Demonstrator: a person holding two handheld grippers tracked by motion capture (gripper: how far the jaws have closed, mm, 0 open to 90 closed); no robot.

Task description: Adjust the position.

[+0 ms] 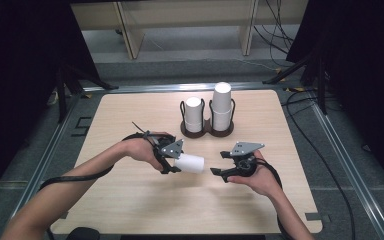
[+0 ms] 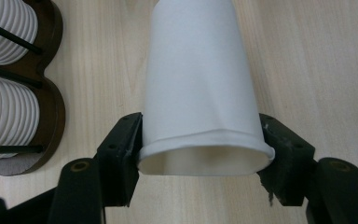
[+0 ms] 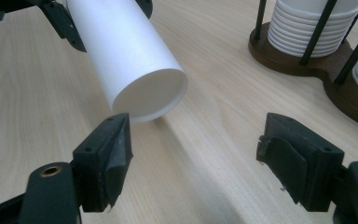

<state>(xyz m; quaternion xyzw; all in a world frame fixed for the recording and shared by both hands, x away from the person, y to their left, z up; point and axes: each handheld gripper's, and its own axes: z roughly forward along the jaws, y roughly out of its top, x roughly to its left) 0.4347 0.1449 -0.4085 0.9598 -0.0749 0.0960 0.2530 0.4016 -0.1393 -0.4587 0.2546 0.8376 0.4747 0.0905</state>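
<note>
On the left of the wooden table [image 1: 130,200], the left gripper [image 1: 172,165] is clenched on a white paper cup [image 1: 190,163]. In the left gripper view its two black jaws press on either side of the cup [image 2: 200,88] at the rim, and the rim is squeezed slightly out of round, with a crease in the wall just above it. The cup lies on its side in the grasp: its long axis runs roughly left to right across the table, the open mouth sits at the left between the jaws, and the closed base points right, toward the other gripper. It is held near the middle of the table, on the near side of the cup holder; whether it touches the tabletop I cannot tell.

The right gripper view looks at the cup [image 3: 130,60] from the base end, the flat bottom facing the camera and the body slanting away up and to the left, with its shadow on the wood beneath.

Farther right, the right gripper [image 1: 220,164] is released, its jaws spread wide with bare table between them. It sits just beside the cup's base without touching it.

At the far middle of the table stands a dark wooden holder [image 1: 207,131] with two wire cages, each bearing a stack of white cups [image 1: 221,105]; the right stack is taller than the left.
</note>
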